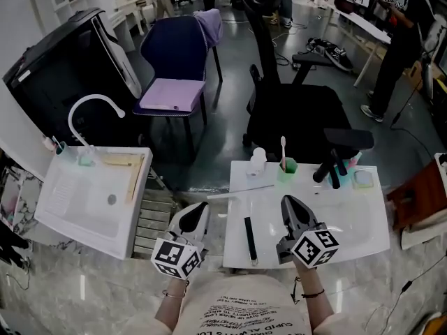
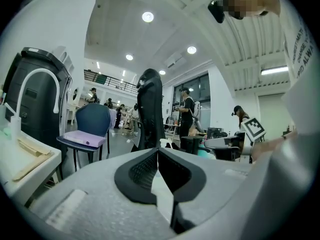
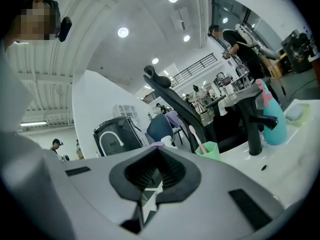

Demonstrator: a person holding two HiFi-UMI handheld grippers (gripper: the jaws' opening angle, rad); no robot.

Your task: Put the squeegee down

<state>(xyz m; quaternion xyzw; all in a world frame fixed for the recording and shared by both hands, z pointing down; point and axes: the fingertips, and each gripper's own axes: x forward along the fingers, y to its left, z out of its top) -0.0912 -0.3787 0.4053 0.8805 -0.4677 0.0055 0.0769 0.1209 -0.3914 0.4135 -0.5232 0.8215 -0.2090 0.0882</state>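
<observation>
A black squeegee lies flat on the white countertop, lengthwise toward me, between my two grippers and touched by neither. My left gripper hovers just off the counter's left edge, jaws shut with nothing between them; in the left gripper view the pads meet. My right gripper is held above the counter just right of the squeegee, also shut and empty; in the right gripper view its pads touch. The squeegee does not show in either gripper view.
At the counter's back stand a white bottle, a green cup with a toothbrush, a black tap and a teal bottle. A thin pale strip lies near the left edge. A second white sink stands left; chairs behind.
</observation>
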